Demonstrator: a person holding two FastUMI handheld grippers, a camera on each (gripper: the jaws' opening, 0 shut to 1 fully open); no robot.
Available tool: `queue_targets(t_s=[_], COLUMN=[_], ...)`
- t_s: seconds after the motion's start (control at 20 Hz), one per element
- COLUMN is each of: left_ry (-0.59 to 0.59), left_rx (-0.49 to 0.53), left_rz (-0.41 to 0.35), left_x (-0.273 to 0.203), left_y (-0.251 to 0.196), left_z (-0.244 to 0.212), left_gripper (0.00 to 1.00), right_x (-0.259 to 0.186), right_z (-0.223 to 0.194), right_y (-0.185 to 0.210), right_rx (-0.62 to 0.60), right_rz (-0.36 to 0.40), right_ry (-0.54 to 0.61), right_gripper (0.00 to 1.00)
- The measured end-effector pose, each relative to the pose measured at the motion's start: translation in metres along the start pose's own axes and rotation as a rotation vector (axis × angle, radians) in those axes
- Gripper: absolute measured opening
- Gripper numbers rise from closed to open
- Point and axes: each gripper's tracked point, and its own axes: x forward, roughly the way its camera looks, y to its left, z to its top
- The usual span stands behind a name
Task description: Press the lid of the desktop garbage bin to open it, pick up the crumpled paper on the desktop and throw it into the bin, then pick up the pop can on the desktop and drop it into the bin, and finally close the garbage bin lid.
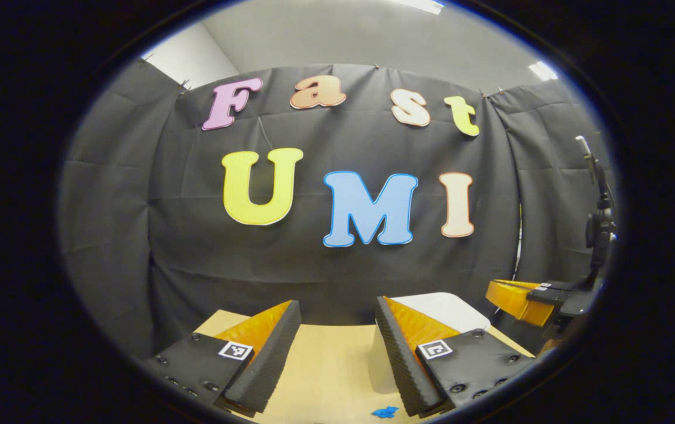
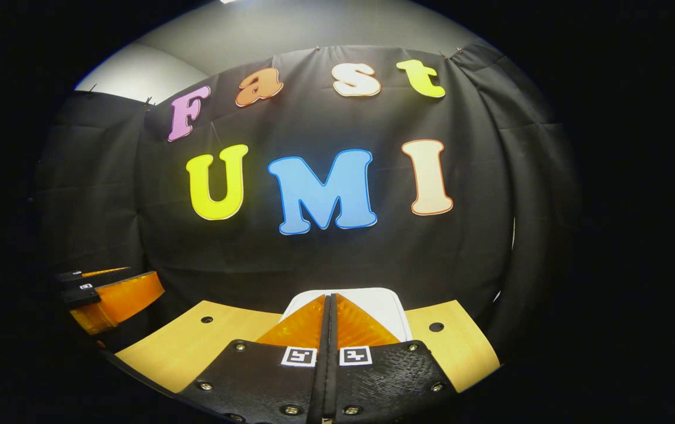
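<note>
The garbage bin (image 2: pixel 373 303) is mostly hidden behind the right gripper (image 2: pixel 330 318), whose fingers (image 2: pixel 305 327) cover its front. In the left gripper view, the bin (image 1: pixel 449 309) is partly blocked by one finger, and the right gripper (image 1: pixel 526 300) is cut off at the edge.

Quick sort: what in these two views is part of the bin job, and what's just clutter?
Job:
- garbage bin, white top, beyond the tips
- right gripper, fingers together, pointed at the bin
- left gripper, fingers apart, nothing between them

Lying about:
- wooden table
- blue scrap on the table
</note>
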Motion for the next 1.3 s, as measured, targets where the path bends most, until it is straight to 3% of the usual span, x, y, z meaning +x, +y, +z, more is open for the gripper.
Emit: queue_targets(t_s=[0.6,1.0,1.3], left_ry=[-0.003,0.016,0.024], left_rx=[0.045,0.038,0.029], left_rz=[0.02,0.044,0.038], left_x=[0.004,0.009,0.011], left_y=[0.005,0.017,0.014], left_z=[0.0,-0.009,-0.013], left_gripper=[0.84,0.84,0.87], right_x=[0.05,0.054,0.055], right_z=[-0.059,-0.094,-0.098], right_y=[0.002,0.006,0.007], right_rx=[0.04,0.066,0.08], right_rz=[0.019,0.024,0.025], right_ry=[0.125,0.207,0.201], right_gripper=[0.0,0.0,0.0])
